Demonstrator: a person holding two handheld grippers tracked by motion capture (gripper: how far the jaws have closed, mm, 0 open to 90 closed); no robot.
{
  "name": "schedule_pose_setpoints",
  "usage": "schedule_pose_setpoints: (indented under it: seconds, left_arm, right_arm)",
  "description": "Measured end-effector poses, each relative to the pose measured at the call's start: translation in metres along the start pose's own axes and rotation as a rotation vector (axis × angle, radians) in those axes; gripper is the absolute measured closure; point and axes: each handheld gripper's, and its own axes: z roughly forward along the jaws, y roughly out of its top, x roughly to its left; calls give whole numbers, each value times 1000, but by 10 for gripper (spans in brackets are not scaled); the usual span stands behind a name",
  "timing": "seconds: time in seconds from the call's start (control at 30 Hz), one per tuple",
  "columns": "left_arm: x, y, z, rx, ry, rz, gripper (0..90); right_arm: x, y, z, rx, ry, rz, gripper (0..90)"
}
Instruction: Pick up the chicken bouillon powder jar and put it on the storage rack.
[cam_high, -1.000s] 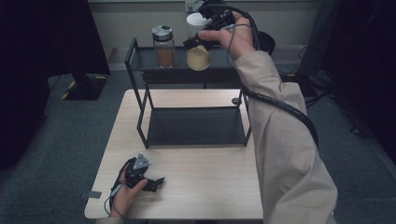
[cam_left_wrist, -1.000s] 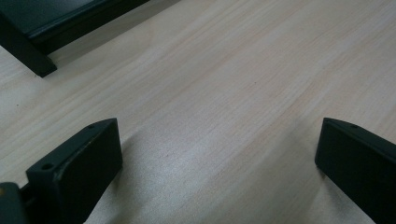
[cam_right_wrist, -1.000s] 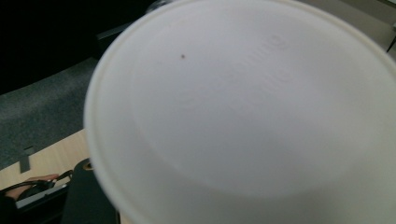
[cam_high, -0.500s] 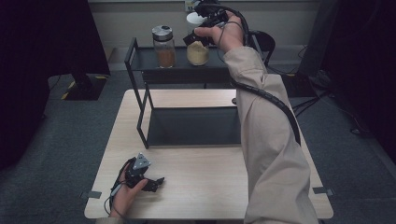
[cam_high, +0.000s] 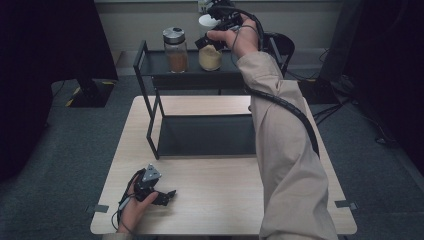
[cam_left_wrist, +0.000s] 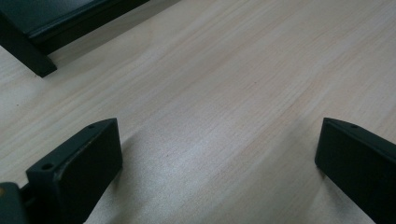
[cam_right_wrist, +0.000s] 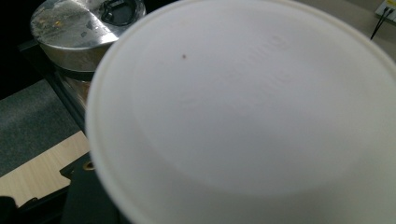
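A jar with a white lid and pale yellow contents stands upright on the top shelf of a black rack, just right of a brown-filled jar with a metal lid. My right gripper reaches in from the right and is shut on the white-lidded jar. In the right gripper view the white lid sits close up, with the metal lid behind it at upper left. My left gripper lies on the table near its front left. Its jaws stand open over bare wood.
The rack's lower shelf sits on the middle of the table, and a rack foot shows in the left gripper view. A cable trails along the person's right sleeve. Dark furniture stands on the floor behind.
The right hand and forearm have shifted slightly left and down with the white-lidded jar, which now stands straighter beside the brown jar. The left gripper has stayed put.
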Motion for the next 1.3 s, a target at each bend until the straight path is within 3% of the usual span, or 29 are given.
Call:
schedule_pose_setpoints:
  seconds: [0.43,0.8,1.0,1.3]
  left_arm:
    - [0,0,0,0,0,0,0]
    - [0,0,0,0,-1,-1,0]
    - [0,0,0,-1,-1,-2,0]
    - [0,0,0,-1,0,-1,0]
  right_arm:
    - [-3,-15,2,-56,0,37,324]
    - [5,-22,-4,-74,-26,56,64]
    - [10,-34,-13,-97,-38,74,4]
    - [20,-54,-26,-113,-36,86,9]
